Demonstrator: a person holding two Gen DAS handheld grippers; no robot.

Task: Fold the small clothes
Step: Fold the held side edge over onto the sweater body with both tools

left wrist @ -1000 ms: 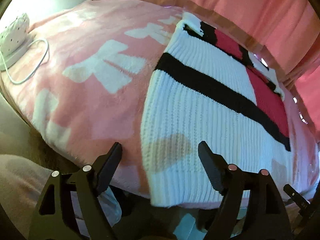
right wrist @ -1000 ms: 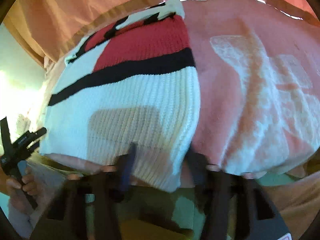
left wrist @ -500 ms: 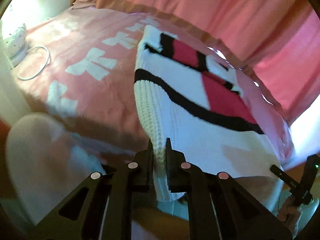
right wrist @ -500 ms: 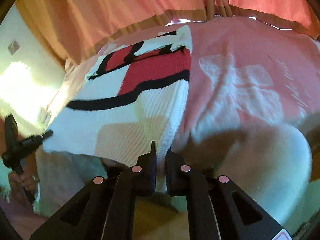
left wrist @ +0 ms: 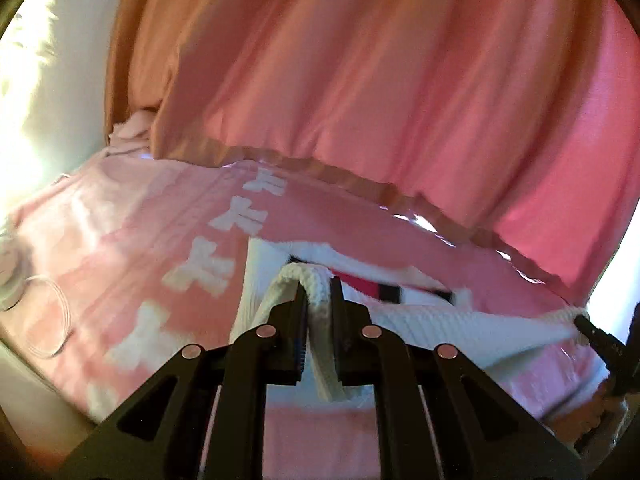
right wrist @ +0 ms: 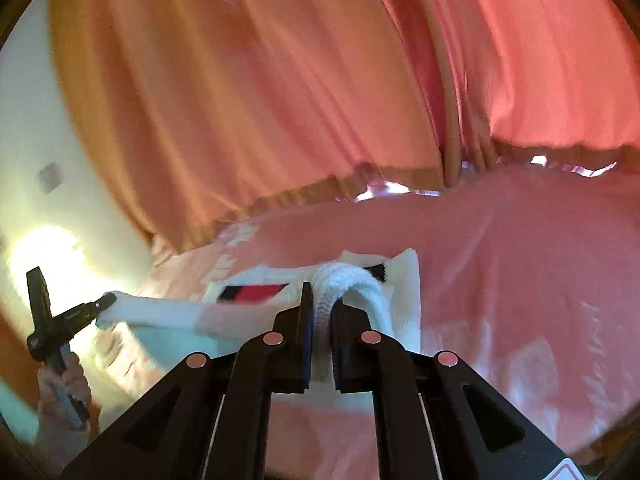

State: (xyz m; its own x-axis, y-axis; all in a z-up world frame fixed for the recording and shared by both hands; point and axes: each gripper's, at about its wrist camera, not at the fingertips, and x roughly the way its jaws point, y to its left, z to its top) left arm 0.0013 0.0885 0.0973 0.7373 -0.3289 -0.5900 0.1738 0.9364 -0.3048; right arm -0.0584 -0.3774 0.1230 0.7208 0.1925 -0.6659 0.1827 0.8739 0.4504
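Note:
A white knitted sweater [left wrist: 440,320] with black and red stripes lies on the pink blanket [left wrist: 160,240]. Its near hem is lifted off the bed and stretched between both grippers. My left gripper [left wrist: 317,286] is shut on one ribbed hem corner, which bulges up between the pads. My right gripper [right wrist: 322,296] is shut on the other corner of the sweater [right wrist: 408,300]. In the right wrist view the left gripper [right wrist: 106,300] shows at the far left, held by a hand [right wrist: 64,380]. The right gripper [left wrist: 588,326] shows at the right edge of the left wrist view.
Pink-orange curtains [left wrist: 360,80] hang right behind the bed, and their hem touches the blanket's far edge. A white cable [left wrist: 52,316] loops on the blanket's left side. Blanket [right wrist: 520,260] stretches bare to the right of the sweater. A bright wall [right wrist: 32,140] is at the left.
My left gripper shut on a hem corner; the right one held the other throughout. Both then rose, lifting the hem off the blanket, so the views now tilt up to the curtains.

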